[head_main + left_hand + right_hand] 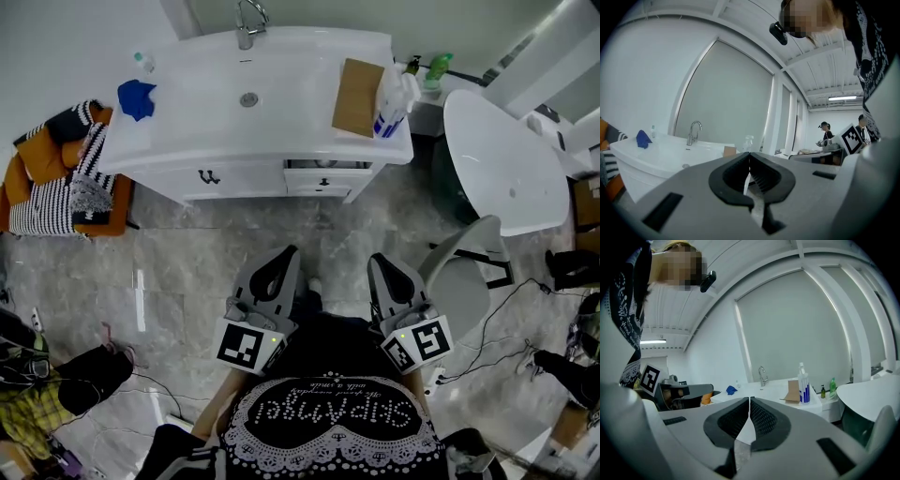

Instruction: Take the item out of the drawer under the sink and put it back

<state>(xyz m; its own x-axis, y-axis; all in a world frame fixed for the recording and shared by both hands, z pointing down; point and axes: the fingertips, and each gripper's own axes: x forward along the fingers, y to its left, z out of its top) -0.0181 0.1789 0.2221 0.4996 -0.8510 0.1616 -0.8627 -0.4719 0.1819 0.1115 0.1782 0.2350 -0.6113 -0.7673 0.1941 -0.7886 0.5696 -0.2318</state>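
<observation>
White drawer point(320, 178) under the sink point(291, 75) stands ajar

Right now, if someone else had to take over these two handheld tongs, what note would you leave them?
Left tongs: shut, empty.
Right tongs: shut, empty.
Both are held near the person's body, well short of the vanity.
Drawer, on the vanity's right side: it looks slightly open at the top, and the item inside does not show.
Done: nothing visible yet.
Left: reach the drawer, take the item out, put it back.
</observation>
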